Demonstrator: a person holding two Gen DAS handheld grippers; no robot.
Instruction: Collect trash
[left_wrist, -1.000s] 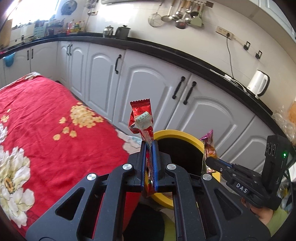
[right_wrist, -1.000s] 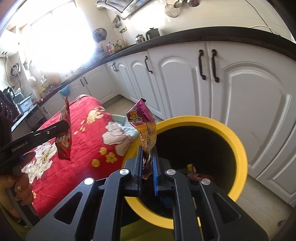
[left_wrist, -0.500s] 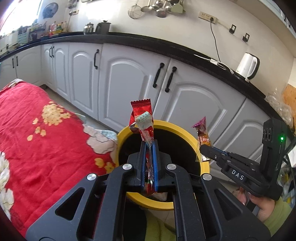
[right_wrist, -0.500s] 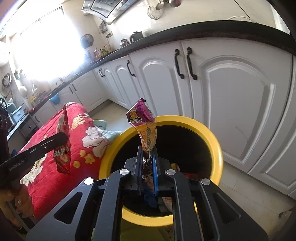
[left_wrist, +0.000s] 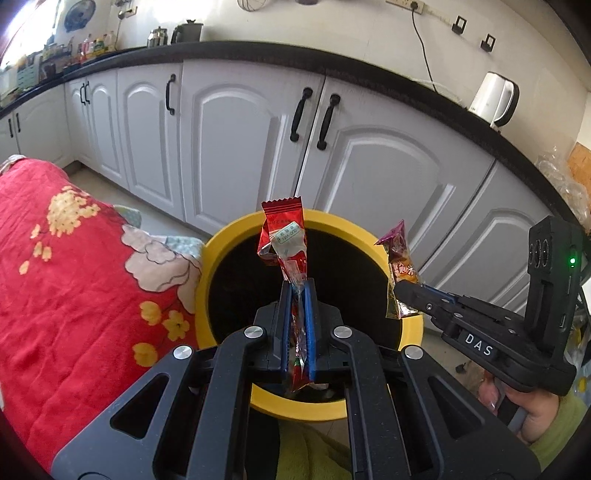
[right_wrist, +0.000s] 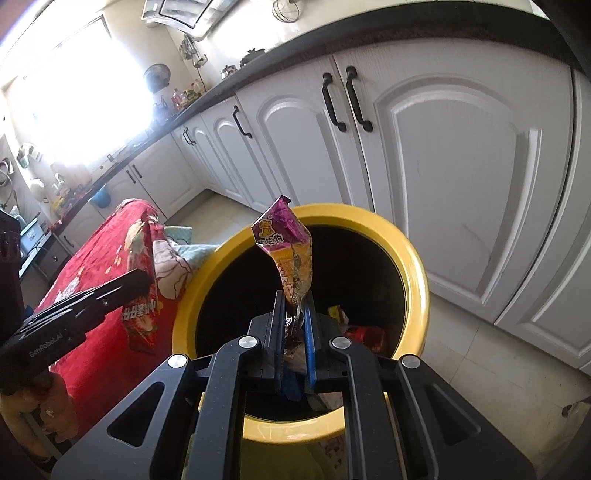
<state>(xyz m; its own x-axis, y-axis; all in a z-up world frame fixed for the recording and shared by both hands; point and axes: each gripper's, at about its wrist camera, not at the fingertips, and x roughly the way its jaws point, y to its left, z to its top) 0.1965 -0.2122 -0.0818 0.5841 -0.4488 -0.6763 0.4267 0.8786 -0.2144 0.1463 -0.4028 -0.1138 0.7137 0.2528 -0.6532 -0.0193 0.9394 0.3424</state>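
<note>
My left gripper (left_wrist: 297, 291) is shut on a red snack wrapper (left_wrist: 284, 236) and holds it upright over the open yellow-rimmed trash bin (left_wrist: 221, 243). My right gripper (right_wrist: 294, 302) is shut on a purple and orange snack wrapper (right_wrist: 288, 251) above the same bin (right_wrist: 413, 266). In the left wrist view the right gripper (left_wrist: 400, 291) with its wrapper (left_wrist: 399, 266) is over the bin's right rim. In the right wrist view the left gripper (right_wrist: 146, 278) and red wrapper (right_wrist: 142, 317) are by the bin's left rim. Some trash (right_wrist: 364, 332) lies inside the bin.
A table with a red flowered cloth (left_wrist: 74, 280) stands just left of the bin. White kitchen cabinets (left_wrist: 236, 140) under a black counter run behind it. A white kettle (left_wrist: 493, 98) stands on the counter. Tiled floor (right_wrist: 480, 332) lies to the right.
Both grippers have moved from beside the table to over the bin's opening, each still shut on its wrapper. The bin now fills more of both views.
</note>
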